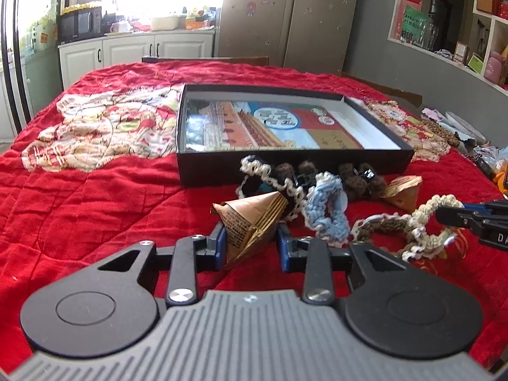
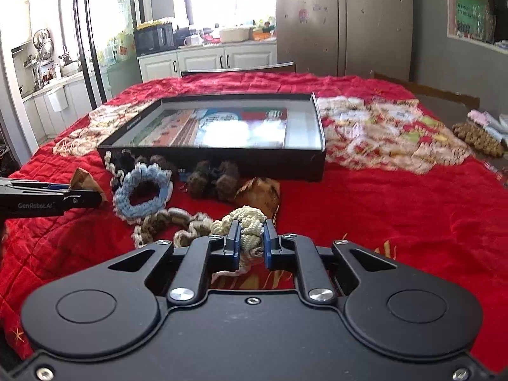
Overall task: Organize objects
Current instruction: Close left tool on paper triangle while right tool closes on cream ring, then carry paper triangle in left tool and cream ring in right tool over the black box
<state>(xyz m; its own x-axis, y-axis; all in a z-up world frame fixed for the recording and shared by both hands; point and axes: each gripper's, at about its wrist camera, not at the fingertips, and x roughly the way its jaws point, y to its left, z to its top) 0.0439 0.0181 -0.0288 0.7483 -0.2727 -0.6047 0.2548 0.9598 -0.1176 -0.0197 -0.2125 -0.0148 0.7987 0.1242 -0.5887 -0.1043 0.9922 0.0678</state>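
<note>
My left gripper (image 1: 250,238) clamps one of two brown paper cones (image 1: 254,222); my right gripper (image 2: 251,238) pinches the cream crocheted scrunchie (image 2: 244,222). One open black box (image 1: 285,165) sits just beyond, red quilt (image 1: 95,206) clear leftward.

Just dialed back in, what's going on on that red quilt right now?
A person is working two handheld grippers over a pile of small things on the red quilt. The left gripper is shut on a brown paper cone; the right gripper is shut on a cream crocheted piece. The open black box sits just behind the pile, and neither item is in it yet.
</note>
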